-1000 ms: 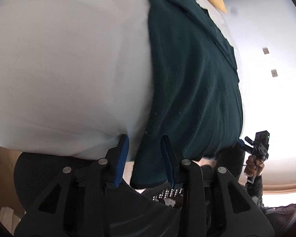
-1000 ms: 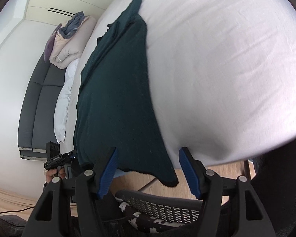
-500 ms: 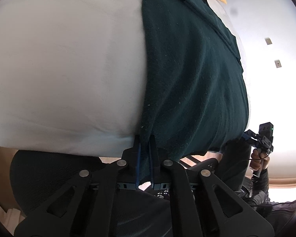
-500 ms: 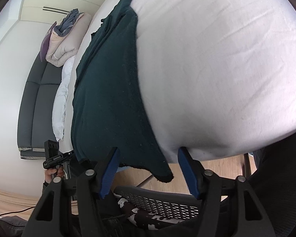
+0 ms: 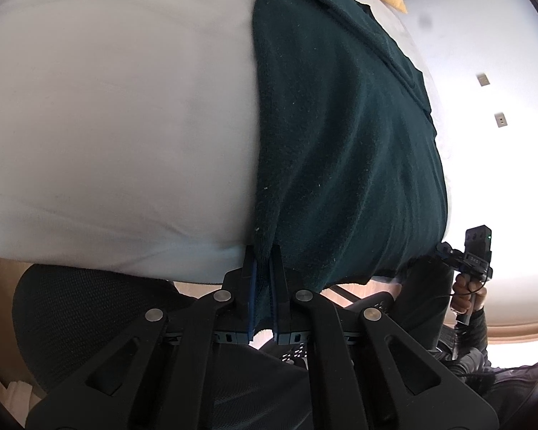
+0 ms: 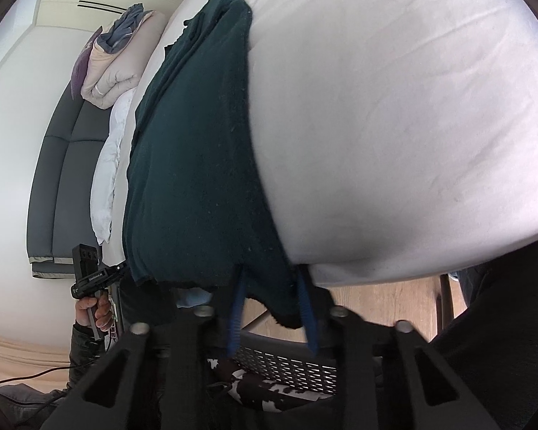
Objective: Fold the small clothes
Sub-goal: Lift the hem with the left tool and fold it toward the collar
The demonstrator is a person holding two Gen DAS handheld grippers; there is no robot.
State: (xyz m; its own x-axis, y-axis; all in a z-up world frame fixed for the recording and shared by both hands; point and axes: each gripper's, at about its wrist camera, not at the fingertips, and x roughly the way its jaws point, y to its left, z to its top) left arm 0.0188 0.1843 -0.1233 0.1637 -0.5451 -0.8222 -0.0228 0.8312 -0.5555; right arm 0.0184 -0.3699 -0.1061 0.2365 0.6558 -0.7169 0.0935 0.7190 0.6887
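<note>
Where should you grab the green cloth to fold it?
Grab the green cloth by its two near corners, coming from the bed's near edge, where its hem hangs over. The left gripper already pinches one; the right gripper has been closing around the other.

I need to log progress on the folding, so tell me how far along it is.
Done: the dark green garment lies spread along the white bed, no fold visible yet. In hand: the left gripper is shut on one near corner; the right gripper has just been closing around the other, its pads not clearly pressing. Left: all the folding.
</note>
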